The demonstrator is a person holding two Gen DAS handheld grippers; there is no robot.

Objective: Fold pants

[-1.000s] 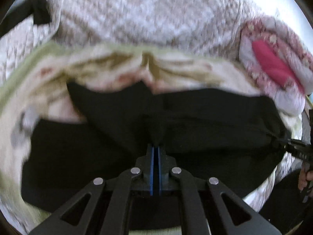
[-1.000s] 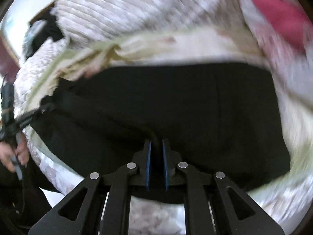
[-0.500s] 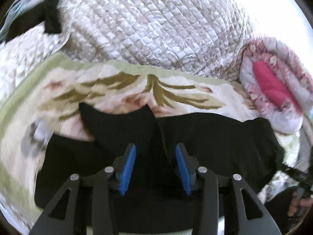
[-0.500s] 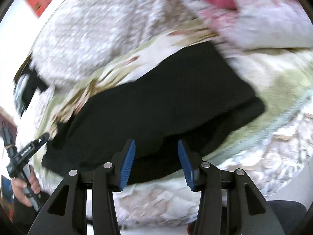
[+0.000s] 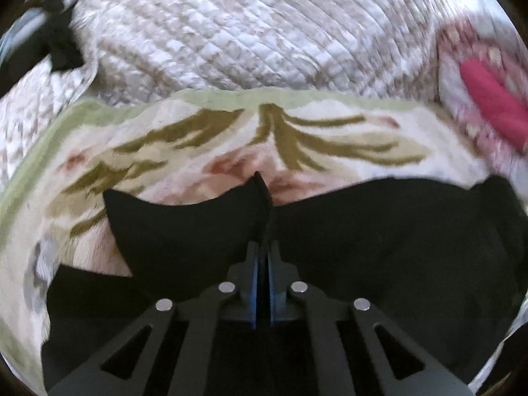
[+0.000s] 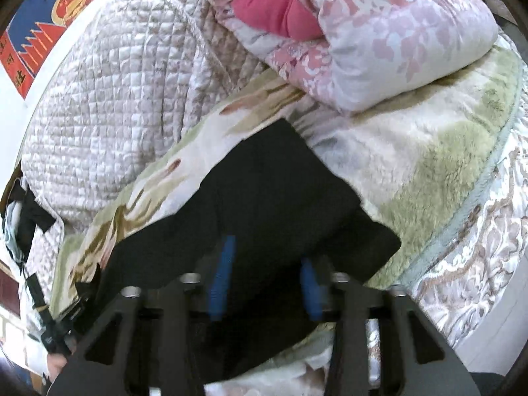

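Note:
The black pants point(image 5: 379, 231) lie folded across a cream and green floral blanket point(image 5: 198, 138) on the bed. My left gripper point(image 5: 262, 254) is shut on a raised fold of the pants at their near edge, the cloth standing up between the blue pads. In the right wrist view the pants point(image 6: 264, 198) run from lower left to the middle, and my right gripper point(image 6: 267, 264) is open just above their near end with nothing between the blue pads point(image 6: 224, 257).
A quilted beige bedspread point(image 5: 247, 26) is bunched behind the blanket. A folded pink floral duvet point(image 6: 379, 33) lies at the right. A red and blue poster point(image 6: 49, 10) hangs on the wall. The other hand-held gripper point(image 6: 49, 316) shows at lower left.
My left gripper was open half a second ago and has shut again on a fold of the pants. My right gripper opened, let go of the pants and swung right.

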